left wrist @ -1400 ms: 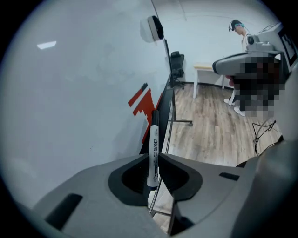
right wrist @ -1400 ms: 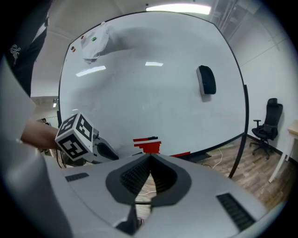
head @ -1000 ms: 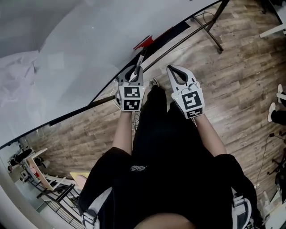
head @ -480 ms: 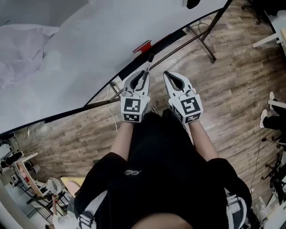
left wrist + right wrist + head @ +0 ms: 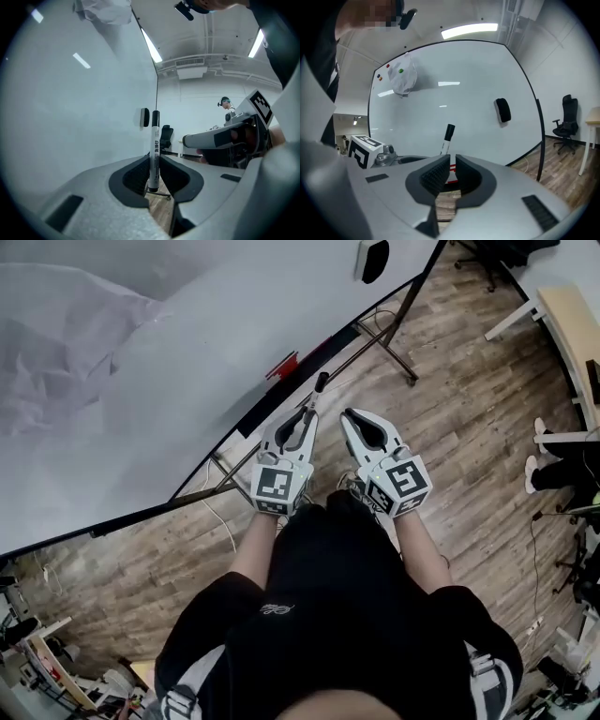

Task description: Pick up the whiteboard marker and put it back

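Two grippers are held out side by side in front of the person, above the wood floor (image 5: 469, 418). The left gripper (image 5: 309, 413) has its jaws clamped on the marker (image 5: 154, 150). The marker stands straight up between the jaws, with its black cap on top. Seen from the head, the marker pokes out past the jaw tips, toward the low edge of the whiteboard (image 5: 187, 362).

The right gripper (image 5: 352, 415) is just beside the left one. Its jaws are almost together, with only a thin slit and nothing held in them. In the right gripper view the marker shows a little to the left, in front of the whiteboard.

A black eraser (image 5: 503, 110) sticks on the right part of the whiteboard. A crumpled white sheet (image 5: 403, 78) hangs at the upper left of the whiteboard. A small red thing (image 5: 282, 365) lies at the low edge of the whiteboard, near the marker tip. A black chair (image 5: 566, 124) stands far off to the right.
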{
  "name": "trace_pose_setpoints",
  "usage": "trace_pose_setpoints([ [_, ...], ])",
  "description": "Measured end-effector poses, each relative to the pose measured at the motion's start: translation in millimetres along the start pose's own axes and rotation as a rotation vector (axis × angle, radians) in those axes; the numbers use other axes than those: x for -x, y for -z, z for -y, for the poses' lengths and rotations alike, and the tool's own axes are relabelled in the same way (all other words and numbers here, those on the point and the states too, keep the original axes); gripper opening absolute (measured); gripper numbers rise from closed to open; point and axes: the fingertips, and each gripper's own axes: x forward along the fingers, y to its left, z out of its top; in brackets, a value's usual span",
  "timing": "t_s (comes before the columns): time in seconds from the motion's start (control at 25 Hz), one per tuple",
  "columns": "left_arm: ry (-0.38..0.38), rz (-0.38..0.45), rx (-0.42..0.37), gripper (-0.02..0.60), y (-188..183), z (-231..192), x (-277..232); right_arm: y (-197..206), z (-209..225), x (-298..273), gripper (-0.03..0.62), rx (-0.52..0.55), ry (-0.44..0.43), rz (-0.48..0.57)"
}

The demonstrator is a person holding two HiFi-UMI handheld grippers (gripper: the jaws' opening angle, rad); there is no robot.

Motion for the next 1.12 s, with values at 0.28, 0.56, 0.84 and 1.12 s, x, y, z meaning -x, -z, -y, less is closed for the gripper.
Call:
trace_pose_setpoints([
  [0.28, 0.171, 0.054, -0.006, 0.066, -5, 35, 0, -5, -11, 11, 0.115, -0.115, -0.03, 0.035],
  [0.56, 0.301, 0.096, -0.014, 0.066, -7, 61, 6, -6, -13, 24, 0.115, -0.155, 0.002, 0.063],
  [0.84, 0.401, 0.096, -0.053, 0.066, -6, 89, 14, -5, -13, 41, 0.114, -0.178, 0.053, 0.077],
  [1.12, 0.442, 0.082, -0.04, 0.066, 2, 100, 22, 5, -15, 54, 0.06, -0.189, 0.114, 0.072],
])
